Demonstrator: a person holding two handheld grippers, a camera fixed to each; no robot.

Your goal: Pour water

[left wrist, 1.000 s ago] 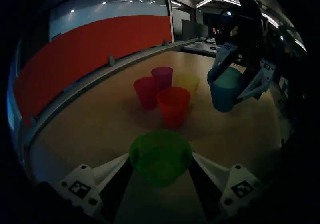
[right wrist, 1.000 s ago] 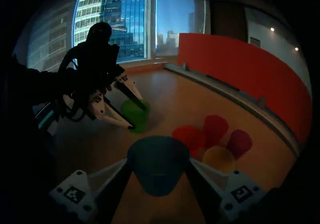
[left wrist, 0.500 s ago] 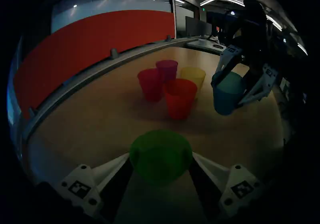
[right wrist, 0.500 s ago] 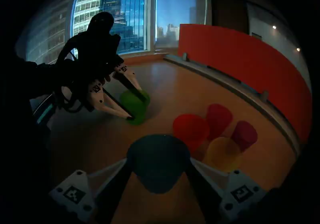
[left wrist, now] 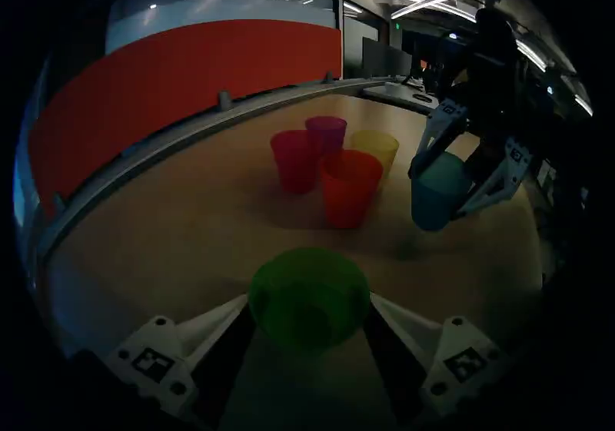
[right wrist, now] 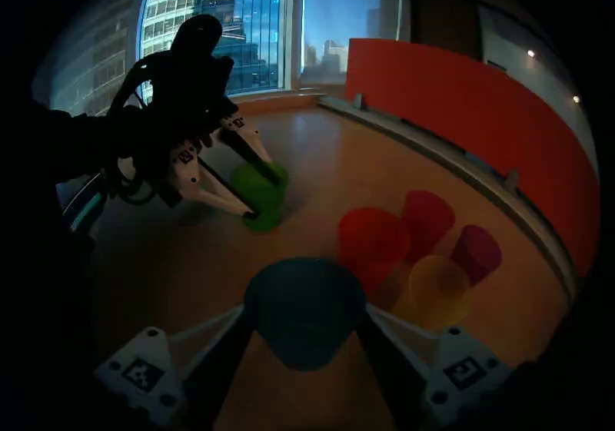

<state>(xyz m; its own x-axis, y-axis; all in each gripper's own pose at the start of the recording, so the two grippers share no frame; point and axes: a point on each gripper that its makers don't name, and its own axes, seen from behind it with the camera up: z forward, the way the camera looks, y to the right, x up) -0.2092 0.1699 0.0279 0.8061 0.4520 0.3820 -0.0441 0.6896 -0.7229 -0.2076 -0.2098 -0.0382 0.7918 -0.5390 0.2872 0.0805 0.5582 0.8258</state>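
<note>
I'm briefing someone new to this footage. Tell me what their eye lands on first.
A green cup gripped in the left tongs and a blue cup gripped in the right tongs, each large at the bottom of its own view. Beyond them, four coloured cups cluster on the wooden table, in front of a long red wall panel.

A high-rise office; tower-view windows (right wrist: 231, 31); red partition (left wrist: 177, 70); ceiling strip lights (left wrist: 423, 1); long wooden table (left wrist: 192, 223)
</note>
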